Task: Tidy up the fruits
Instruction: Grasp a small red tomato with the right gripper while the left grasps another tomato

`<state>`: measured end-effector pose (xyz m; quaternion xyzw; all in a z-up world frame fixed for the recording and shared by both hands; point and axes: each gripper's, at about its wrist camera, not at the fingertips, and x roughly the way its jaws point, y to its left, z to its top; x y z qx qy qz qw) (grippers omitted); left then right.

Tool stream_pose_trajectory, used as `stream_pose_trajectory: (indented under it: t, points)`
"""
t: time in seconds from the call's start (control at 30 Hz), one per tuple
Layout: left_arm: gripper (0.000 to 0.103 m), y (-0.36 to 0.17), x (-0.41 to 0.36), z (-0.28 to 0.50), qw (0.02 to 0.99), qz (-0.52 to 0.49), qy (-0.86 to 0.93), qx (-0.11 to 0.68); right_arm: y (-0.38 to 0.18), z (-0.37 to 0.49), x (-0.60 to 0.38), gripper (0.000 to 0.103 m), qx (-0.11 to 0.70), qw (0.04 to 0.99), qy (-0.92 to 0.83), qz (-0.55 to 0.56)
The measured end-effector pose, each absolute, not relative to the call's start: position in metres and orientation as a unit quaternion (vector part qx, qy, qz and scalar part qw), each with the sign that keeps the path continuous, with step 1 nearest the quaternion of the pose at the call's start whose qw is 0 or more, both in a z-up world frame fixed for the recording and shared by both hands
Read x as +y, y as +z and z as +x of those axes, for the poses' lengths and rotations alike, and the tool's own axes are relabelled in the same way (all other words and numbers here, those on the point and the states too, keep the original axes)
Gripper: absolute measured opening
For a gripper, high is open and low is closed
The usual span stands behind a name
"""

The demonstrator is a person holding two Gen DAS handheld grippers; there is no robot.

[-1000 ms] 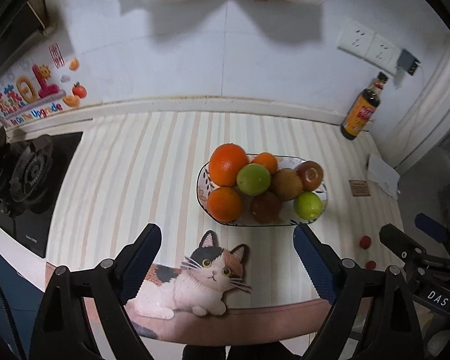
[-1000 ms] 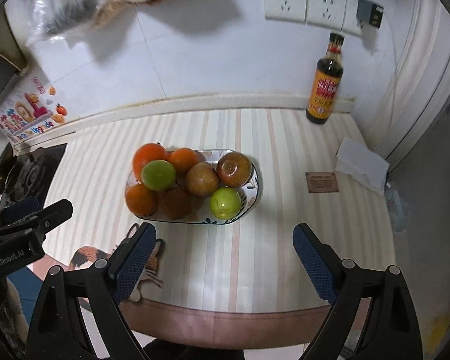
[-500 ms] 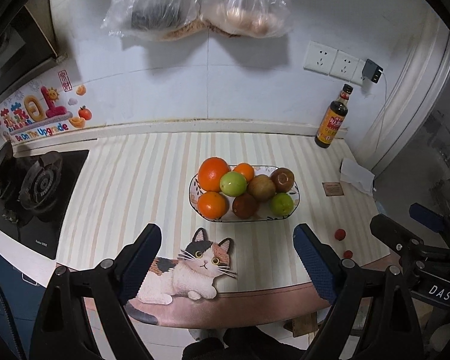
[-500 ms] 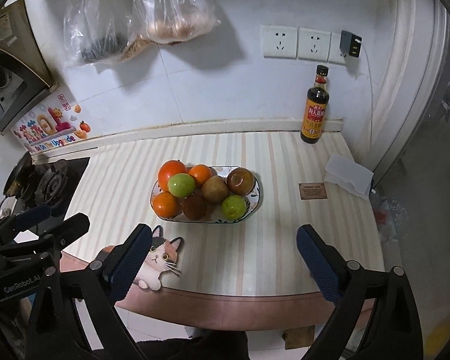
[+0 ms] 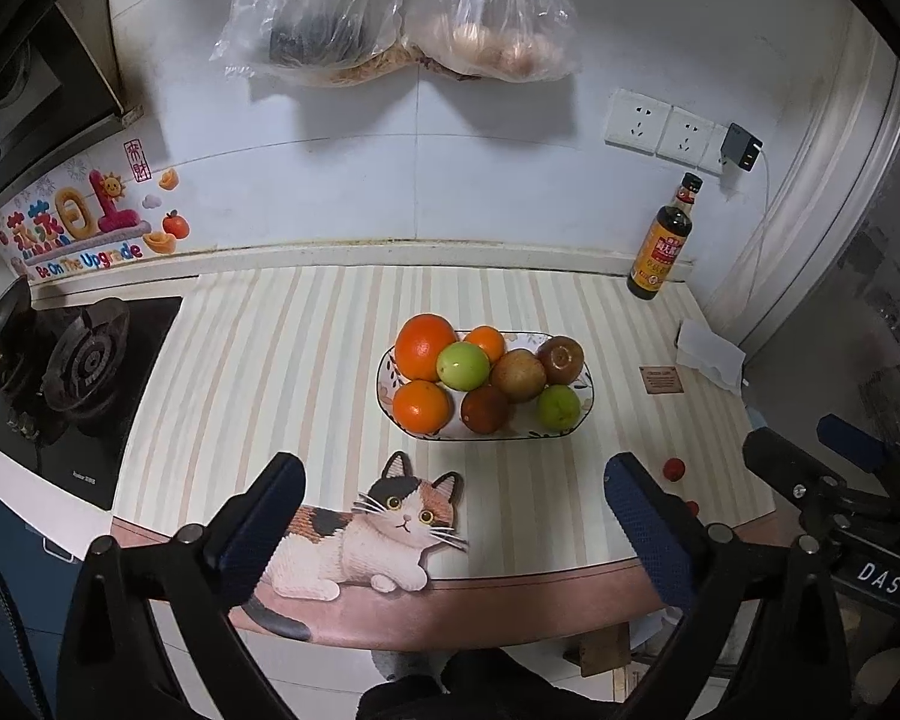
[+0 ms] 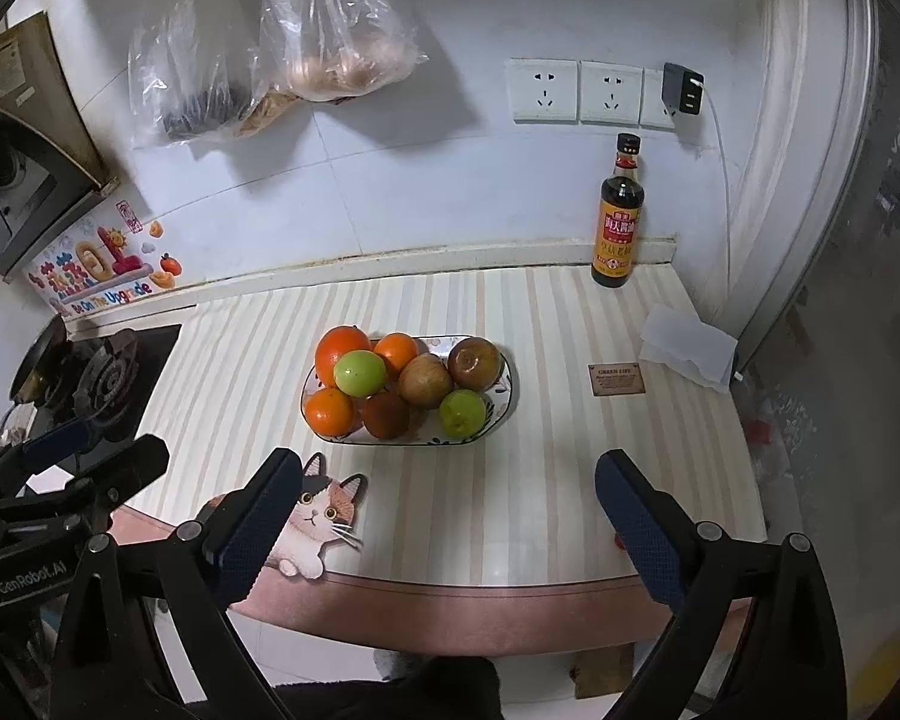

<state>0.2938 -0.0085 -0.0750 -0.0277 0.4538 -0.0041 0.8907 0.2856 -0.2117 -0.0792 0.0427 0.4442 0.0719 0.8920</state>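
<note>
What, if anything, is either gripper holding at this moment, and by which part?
Nothing is held. The left gripper, its jaws opening, and the right gripper both have empty gaps; all the fruit sits in the dish on the counter.

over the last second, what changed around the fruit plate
Both grippers pulled up and back from the oval patterned plate of oranges, green and brown fruit; more wall and counter now show. The left gripper is opening, with nothing between its fingers. Fruit, cat-shaped mat and dark sauce bottle stayed put.

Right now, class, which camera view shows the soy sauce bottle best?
The right wrist view: the soy sauce bottle stands larger there, its label facing the camera. The left wrist view shows the whole bottle too, but smaller, near the frame's right side.
</note>
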Motion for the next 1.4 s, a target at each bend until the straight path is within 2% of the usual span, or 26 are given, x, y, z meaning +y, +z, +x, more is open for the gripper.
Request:
stream_pose_trajectory:
  t: [0.17, 0.33, 0.6, 0.67, 0.73, 0.77, 0.87, 1.03, 1.07, 1.33, 1.4]
  points:
    - [0.102, -0.088, -0.017, 0.308, 0.887, -0.017, 0.003, 0.462, -0.094, 0.295, -0.231, 0.100, 0.455, 0.886, 0.061, 0.073]
    - [0.102, -0.116, -0.044, 0.334, 0.882, 0.029, 0.007, 0.471, -0.136, 0.313, -0.277, 0.100, 0.479, 0.872, 0.008, 0.104]
    - [0.102, -0.182, -0.111, 0.385, 0.845, 0.118, -0.025, 0.521, -0.253, 0.333, -0.353, 0.099, 0.543, 0.821, -0.067, 0.163]
    - [0.102, -0.198, -0.134, 0.393, 0.835, 0.136, -0.040, 0.532, -0.284, 0.334, -0.364, 0.093, 0.562, 0.804, -0.075, 0.177]
    - [0.102, -0.213, -0.157, 0.401, 0.824, 0.157, -0.056, 0.541, -0.309, 0.333, -0.372, 0.079, 0.574, 0.792, -0.084, 0.189]
    - [0.102, -0.221, -0.168, 0.404, 0.819, 0.166, -0.064, 0.545, -0.323, 0.334, -0.375, 0.077, 0.582, 0.785, -0.087, 0.192]
    - [0.102, -0.243, -0.196, 0.415, 0.800, 0.183, -0.086, 0.565, -0.349, 0.336, -0.381, 0.062, 0.591, 0.776, -0.088, 0.203]
    - [0.102, -0.276, -0.230, 0.431, 0.768, 0.188, -0.113, 0.601, -0.371, 0.339, -0.381, 0.031, 0.598, 0.772, -0.079, 0.201]
    - [0.102, -0.282, -0.236, 0.434, 0.761, 0.184, -0.121, 0.610, -0.369, 0.339, -0.381, 0.027, 0.589, 0.781, -0.077, 0.193]
    - [0.102, -0.324, -0.289, 0.449, 0.711, 0.148, -0.196, 0.659, -0.359, 0.326, -0.416, 0.027, 0.573, 0.781, -0.112, 0.221]
    - [0.099, -0.330, -0.300, 0.449, 0.705, 0.145, -0.210, 0.661, -0.358, 0.325, -0.426, 0.027, 0.570, 0.781, -0.125, 0.223]
